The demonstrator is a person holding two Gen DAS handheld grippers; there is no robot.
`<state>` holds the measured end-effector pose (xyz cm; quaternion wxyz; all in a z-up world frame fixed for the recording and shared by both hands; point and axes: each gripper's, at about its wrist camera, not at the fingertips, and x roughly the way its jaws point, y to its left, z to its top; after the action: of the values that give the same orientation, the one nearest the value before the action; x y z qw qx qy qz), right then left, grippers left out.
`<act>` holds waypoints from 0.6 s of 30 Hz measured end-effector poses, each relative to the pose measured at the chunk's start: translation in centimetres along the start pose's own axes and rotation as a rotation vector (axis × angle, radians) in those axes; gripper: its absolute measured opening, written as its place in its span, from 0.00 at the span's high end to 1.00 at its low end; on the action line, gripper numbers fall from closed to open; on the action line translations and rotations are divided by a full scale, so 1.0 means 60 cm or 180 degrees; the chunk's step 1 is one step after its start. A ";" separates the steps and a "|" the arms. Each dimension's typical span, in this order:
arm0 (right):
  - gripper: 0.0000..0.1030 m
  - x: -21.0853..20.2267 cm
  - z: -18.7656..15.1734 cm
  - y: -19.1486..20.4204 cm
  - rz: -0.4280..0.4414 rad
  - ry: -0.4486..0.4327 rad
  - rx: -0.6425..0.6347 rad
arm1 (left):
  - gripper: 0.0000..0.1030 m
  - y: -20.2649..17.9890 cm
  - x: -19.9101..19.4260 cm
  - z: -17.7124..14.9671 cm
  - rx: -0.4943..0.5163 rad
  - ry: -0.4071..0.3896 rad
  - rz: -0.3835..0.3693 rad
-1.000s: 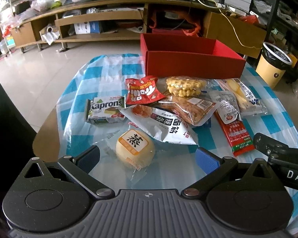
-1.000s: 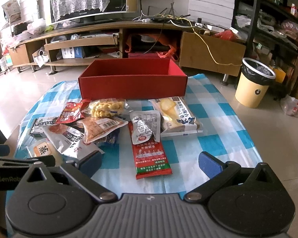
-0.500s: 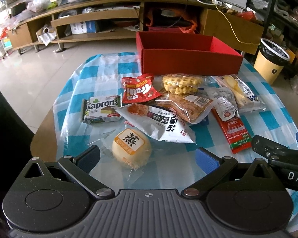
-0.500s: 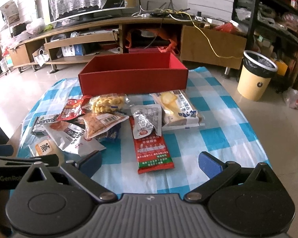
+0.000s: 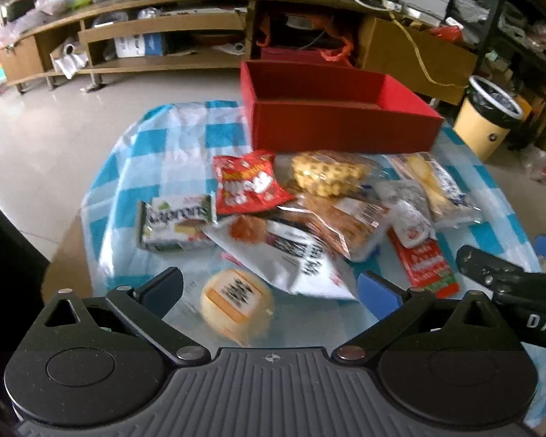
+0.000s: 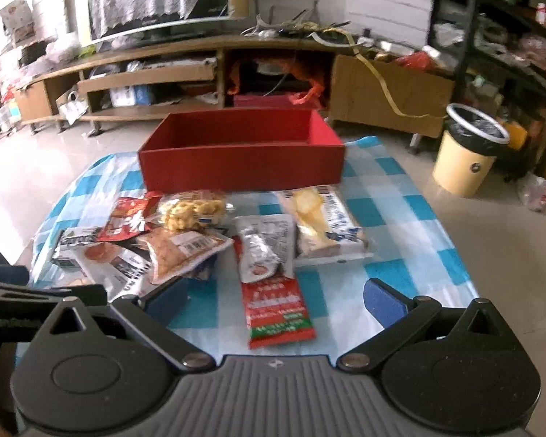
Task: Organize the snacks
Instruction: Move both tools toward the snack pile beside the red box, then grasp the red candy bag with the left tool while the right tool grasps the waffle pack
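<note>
An empty red box [image 5: 342, 123] [image 6: 242, 162] stands at the far side of a blue-checked tablecloth [image 5: 178, 138] [image 6: 400, 196]. Several snack packets lie in a heap in front of it. My left gripper [image 5: 271, 287] is open, its fingers either side of a round yellow wrapped cake [image 5: 236, 304], with a white packet [image 5: 295, 251] just beyond. My right gripper [image 6: 275, 296] is open above a long red and green packet [image 6: 278, 315]; a silver packet [image 6: 267, 245] and a pale bread packet [image 6: 324, 224] lie ahead of it. Neither gripper holds anything.
A green wafer pack [image 5: 176, 224], a red crisp bag [image 5: 247, 185] and a yellow waffle pack [image 5: 327, 173] sit mid-table. A yellow bin [image 6: 469, 149] stands on the floor at right. A low wooden TV cabinet [image 6: 145, 73] runs behind the table.
Both grippers have moved forward and lower over the table, so the snacks and the red box look closer. Both stay open and nothing has been picked up.
</note>
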<state>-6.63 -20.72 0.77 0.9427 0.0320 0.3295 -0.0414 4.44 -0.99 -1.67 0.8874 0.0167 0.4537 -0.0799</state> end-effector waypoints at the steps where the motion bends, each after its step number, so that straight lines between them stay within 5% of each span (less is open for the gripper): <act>1: 0.03 0.005 0.008 0.003 0.0035 -0.0037 -0.0042 | 0.00 0.002 0.005 0.007 -0.0015 0.0000 0.0018; 4: 0.03 0.038 0.027 0.011 0.0032 -0.0119 -0.0228 | 0.00 0.003 0.027 0.030 -0.0019 0.0070 0.0115; 9: 0.03 0.106 0.060 -0.007 0.0392 0.0155 -0.0153 | 0.00 0.002 0.072 0.069 -0.0118 0.0140 0.0181; 18: 0.03 0.158 0.122 -0.018 0.0459 0.0172 -0.0072 | 0.00 0.003 0.120 0.116 -0.0125 0.0233 0.0236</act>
<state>5.20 -22.99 0.54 0.9343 0.0461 0.3521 0.0312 14.17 -2.45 -3.42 0.8727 0.0191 0.4864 -0.0373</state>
